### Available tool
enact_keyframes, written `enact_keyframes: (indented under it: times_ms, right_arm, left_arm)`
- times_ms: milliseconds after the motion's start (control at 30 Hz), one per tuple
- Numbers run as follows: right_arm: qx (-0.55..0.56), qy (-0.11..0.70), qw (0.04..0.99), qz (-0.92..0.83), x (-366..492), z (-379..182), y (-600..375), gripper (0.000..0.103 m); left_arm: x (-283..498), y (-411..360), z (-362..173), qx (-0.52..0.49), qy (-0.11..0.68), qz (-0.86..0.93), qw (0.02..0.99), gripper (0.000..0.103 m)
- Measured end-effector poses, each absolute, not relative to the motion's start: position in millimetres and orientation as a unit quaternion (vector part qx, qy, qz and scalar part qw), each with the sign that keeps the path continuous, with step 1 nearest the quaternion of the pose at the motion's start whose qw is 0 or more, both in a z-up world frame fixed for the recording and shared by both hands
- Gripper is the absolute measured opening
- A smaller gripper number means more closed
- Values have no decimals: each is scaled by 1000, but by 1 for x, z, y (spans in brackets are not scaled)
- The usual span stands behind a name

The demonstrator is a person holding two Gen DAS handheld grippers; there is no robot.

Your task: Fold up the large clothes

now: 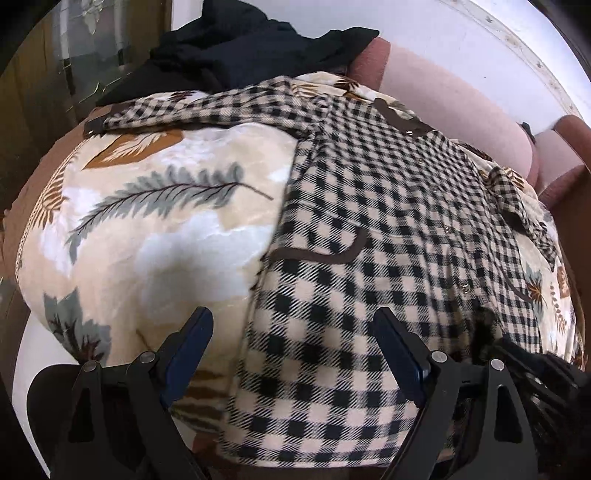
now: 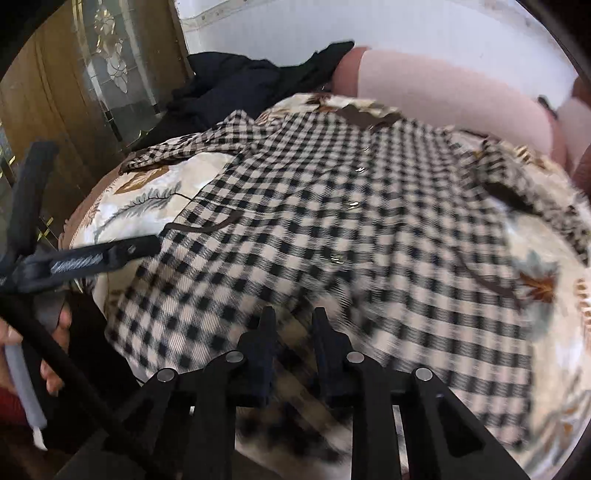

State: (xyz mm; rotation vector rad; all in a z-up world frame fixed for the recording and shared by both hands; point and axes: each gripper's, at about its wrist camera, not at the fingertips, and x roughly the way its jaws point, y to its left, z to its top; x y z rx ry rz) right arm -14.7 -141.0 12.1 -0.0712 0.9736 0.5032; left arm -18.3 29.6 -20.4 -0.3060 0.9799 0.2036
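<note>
Wood and patterned glass at far left, a door (image 1: pixel 44 74) beside a white wall (image 1: pixel 424 22). Next to it, heaped at the back left corner of the sofa (image 1: pixel 443 96), dark clothes (image 1: pixel 240 48) in a loose pile.

Below the pile, spread over the seat: cream blanket (image 1: pixel 147 221) with grey and brown leaf print, bare on its left half.

Right of that bare patch, lying front up on the blanket, the checked shirt (image 1: pixel 369 221), black and cream. Collar at the far end near the pink backrest, hem at the near edge. Left sleeve (image 1: pixel 184 107) stretched out sideways across the blanket toward the dark clothes; other sleeve (image 1: pixel 517 199) crumpled at the right edge. Brown curved trim of a pocket (image 1: pixel 332 254) on the near left panel.

At the near edge, hovering above the shirt's left hem corner, the left gripper (image 1: pixel 293 332), fingers spread wide, nothing between them. Left finger over blanket, right finger over checked cloth.

Further right, low over the middle of the hem, the right gripper (image 2: pixel 294 317), fingers drawn close with a narrow gap and checked cloth showing through it. Too blurred to tell whether pinching the cloth or only above it.

Pink sofa cushions at far right, behind the shirt.
</note>
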Motion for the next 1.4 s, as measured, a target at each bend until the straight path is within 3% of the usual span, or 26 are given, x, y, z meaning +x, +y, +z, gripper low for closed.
enact_keyframes:
  times_ms: [133,200,300,500,700,767,800,833,1100,1400]
  right_arm:
    - [-31,530,824,200,-17,-21,-163,22]
    - [-9,535,822,196,-32,-28,-189,15]
    - [21,541,820,187,-40,-26,-212,13]
    - [78,539,820,175,-34,-24,-239,13]
    - [91,529,826,174,-34,-22,-241,17]
    - [97,524,828,174,-40,-19,-251,21]
    - [98,520,831,172,-40,-17,-252,22]
    - [98,518,833,171,-39,-16,-249,23]
    - [94,485,850,185,-34,5,-247,26]
    - [99,516,811,257,-11,-24,-192,26]
  left_arm:
    - [-26,25,-17,-138,474,70,867,88]
    - [-29,10,-14,-124,471,35,873,88]
    - [-31,-25,-13,-101,463,-43,880,88]
    - [-53,-111,-12,17,440,-191,878,88]
    - [-73,-168,-40,145,423,-228,865,86]
    - [-69,-175,-51,174,433,-214,858,61]
    - [-66,-175,-57,185,445,-197,854,27]
    - [-61,-172,-59,179,456,-185,852,10]
    - [-46,-90,7,-50,428,-174,885,3]
    - [-53,-100,26,-87,420,-230,874,3]
